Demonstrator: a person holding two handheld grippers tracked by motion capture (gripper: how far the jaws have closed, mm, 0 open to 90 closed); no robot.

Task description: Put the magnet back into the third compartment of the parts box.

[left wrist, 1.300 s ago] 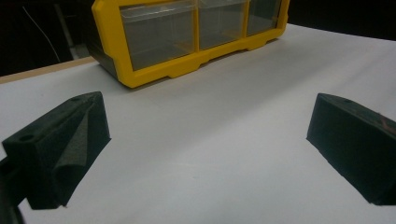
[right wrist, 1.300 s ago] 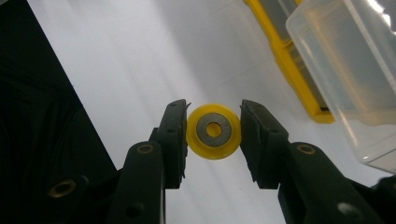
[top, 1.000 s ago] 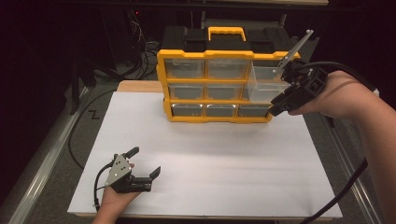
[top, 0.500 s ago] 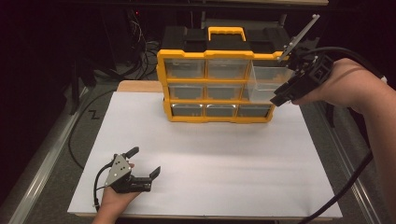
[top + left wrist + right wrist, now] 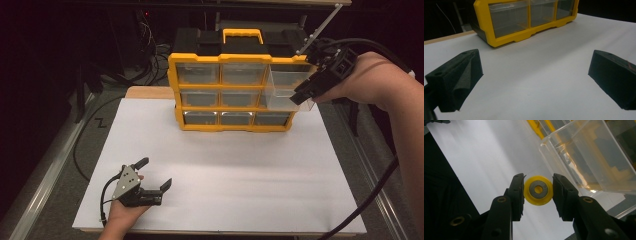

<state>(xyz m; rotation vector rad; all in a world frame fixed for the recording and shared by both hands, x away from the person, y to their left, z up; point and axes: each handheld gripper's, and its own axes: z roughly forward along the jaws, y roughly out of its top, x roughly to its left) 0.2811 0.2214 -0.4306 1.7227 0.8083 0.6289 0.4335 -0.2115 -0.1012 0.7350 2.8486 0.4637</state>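
Observation:
My right gripper [image 5: 538,185] is shut on a yellow disc [image 5: 538,190] with a grey hub and a hole through its middle, both pads pressing its rim. In the high view the right gripper [image 5: 303,97] hangs at the front right of a clear drawer [image 5: 285,90] pulled out of the right column of the yellow organizer [image 5: 227,107]. The same clear drawer [image 5: 586,160] lies close above and to the right of the disc and looks empty. My left gripper [image 5: 155,173] rests open on the white sheet [image 5: 235,165] at the front left, nothing between its jaws [image 5: 536,65].
The yellow organizer [image 5: 506,17] has a black top with a yellow handle [image 5: 242,35] and several clear drawers, the others pushed in. A thin metal rod [image 5: 320,27] slants up behind the right hand. A black cable [image 5: 370,200] trails along the table's right edge.
The right hand with the yellow disc has risen a little and drifted right beside the pulled-out drawer. The left gripper has not moved.

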